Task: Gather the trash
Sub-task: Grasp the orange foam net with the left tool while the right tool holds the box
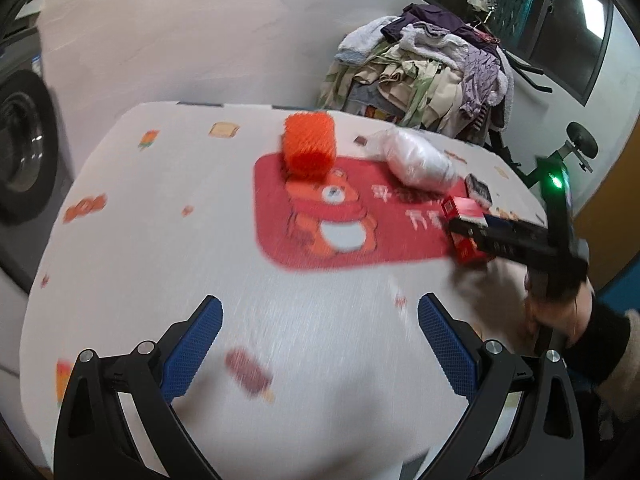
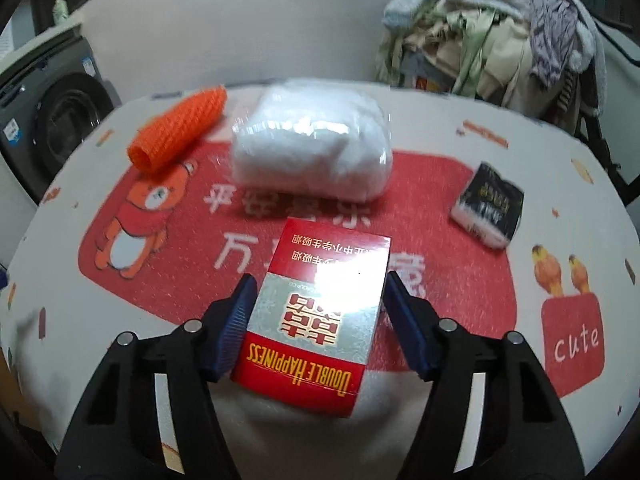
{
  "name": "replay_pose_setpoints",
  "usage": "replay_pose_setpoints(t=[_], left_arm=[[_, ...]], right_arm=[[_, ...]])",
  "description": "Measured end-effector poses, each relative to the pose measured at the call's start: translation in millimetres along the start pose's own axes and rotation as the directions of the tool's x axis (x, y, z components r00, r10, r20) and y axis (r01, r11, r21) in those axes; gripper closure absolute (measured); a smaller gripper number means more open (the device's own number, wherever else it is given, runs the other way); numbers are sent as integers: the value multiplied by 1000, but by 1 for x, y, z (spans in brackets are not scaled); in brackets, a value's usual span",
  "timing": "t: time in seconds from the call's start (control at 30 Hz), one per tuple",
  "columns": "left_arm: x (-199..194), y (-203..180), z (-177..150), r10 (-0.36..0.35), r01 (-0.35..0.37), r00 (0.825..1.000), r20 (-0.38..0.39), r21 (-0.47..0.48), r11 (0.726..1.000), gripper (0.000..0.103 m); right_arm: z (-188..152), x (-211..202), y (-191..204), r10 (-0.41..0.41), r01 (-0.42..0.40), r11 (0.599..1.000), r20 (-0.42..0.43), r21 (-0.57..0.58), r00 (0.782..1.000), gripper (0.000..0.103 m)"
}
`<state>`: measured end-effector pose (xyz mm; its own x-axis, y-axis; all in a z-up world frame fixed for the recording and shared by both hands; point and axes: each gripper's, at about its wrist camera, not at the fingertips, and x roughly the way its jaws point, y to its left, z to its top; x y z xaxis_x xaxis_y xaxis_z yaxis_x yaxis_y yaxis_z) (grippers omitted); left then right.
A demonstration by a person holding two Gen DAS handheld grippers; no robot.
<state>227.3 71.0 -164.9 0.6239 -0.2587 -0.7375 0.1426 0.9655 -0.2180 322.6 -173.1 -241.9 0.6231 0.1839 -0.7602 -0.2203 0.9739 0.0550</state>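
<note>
A red "Double Happiness" cigarette box [image 2: 316, 320] lies skewed at the near edge of the red bear mat [image 2: 160, 272]. My right gripper [image 2: 322, 280] is shut on it: the left pad lies against its side and the right pad's tip meets its far edge. The left wrist view shows the same box [image 1: 464, 208] at the right, in that gripper's dark fingers [image 1: 500, 240]. My left gripper [image 1: 320, 302] hangs open over the white tablecloth [image 1: 160, 240] with nothing between its blue pads. An orange mesh roll [image 2: 176, 136], a white plastic-wrapped bundle [image 2: 312, 148] and a small black packet [image 2: 488, 204] lie on the table.
A heap of laundry [image 1: 432, 64] stands behind the table's far right. A washing machine [image 1: 24, 152] is at the left. A person's hand and dark sleeve [image 1: 592, 328] hold the right gripper. The left wrist view is motion-blurred.
</note>
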Motion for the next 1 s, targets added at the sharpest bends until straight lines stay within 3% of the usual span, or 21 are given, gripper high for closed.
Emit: replay_pose_setpoints(t=[0.23,0.47,0.67,0.77,0.8,0.9,1.0], left_arm=[[48,-6,59,-15,14,999,31,30,999,7],[117,-1,118,-4,4,1000,-6,2,1000,12],[164,7,147,28,-30,997,-66,-29,999,26],[185,8,156,56,-58,993,-108,-18,998,39],[188,9,157,60,-63,991,-116,-18,998,49],[188,16,157,49,-54,991,-121,-39,998,65],[176,16,153,44,-46,992,-117,-14,999,71]], right_arm=[[-2,-6,-8,36,-36,999,31,26,999,40],[-3,-8,-17,72,-76,995,45,72,996,40],[-3,-9,-18,92,-96,992,48,77,995,40],[-3,-9,-19,98,-102,991,46,85,994,40],[-3,-9,-20,100,-103,991,46,86,994,40],[-3,-8,-19,99,-103,991,45,87,994,40],[-3,-8,-19,97,-101,991,42,85,994,40]])
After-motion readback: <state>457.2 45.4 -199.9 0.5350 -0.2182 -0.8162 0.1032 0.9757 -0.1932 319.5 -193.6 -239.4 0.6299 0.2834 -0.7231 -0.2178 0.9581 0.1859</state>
